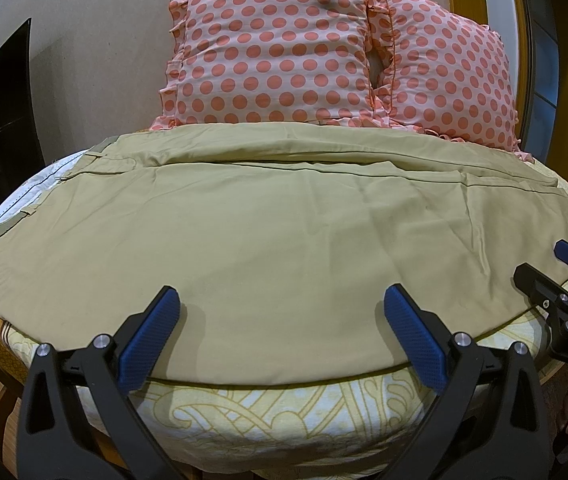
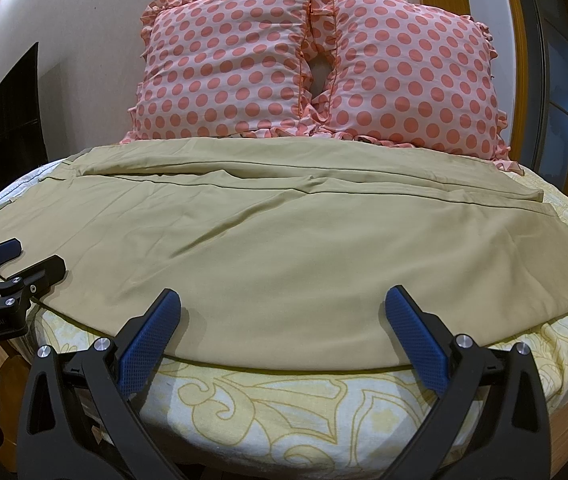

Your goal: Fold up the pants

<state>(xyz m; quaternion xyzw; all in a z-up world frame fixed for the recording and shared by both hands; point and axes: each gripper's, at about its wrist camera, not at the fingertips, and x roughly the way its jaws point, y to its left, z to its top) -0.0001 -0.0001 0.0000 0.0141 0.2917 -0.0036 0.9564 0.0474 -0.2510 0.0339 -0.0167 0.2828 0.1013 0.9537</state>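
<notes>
A bed (image 1: 284, 412) with a yellow patterned sheet fills both views. The khaki pants (image 1: 268, 248) lie flat across it, waistband at the left and leg ends at the right, one leg partly over the other, with a few soft creases. Behind the pants, touching their far edge, two pink dotted pillows (image 2: 316, 68) lean against the wall (image 2: 84, 32). A dark panel (image 1: 0, 136) stands at the left. The left gripper (image 1: 282, 304) hovers over the near edge of the pants, its jaws wide apart and empty. The right gripper (image 2: 282, 304) is just beside it, also spread apart, holding nothing.
</notes>
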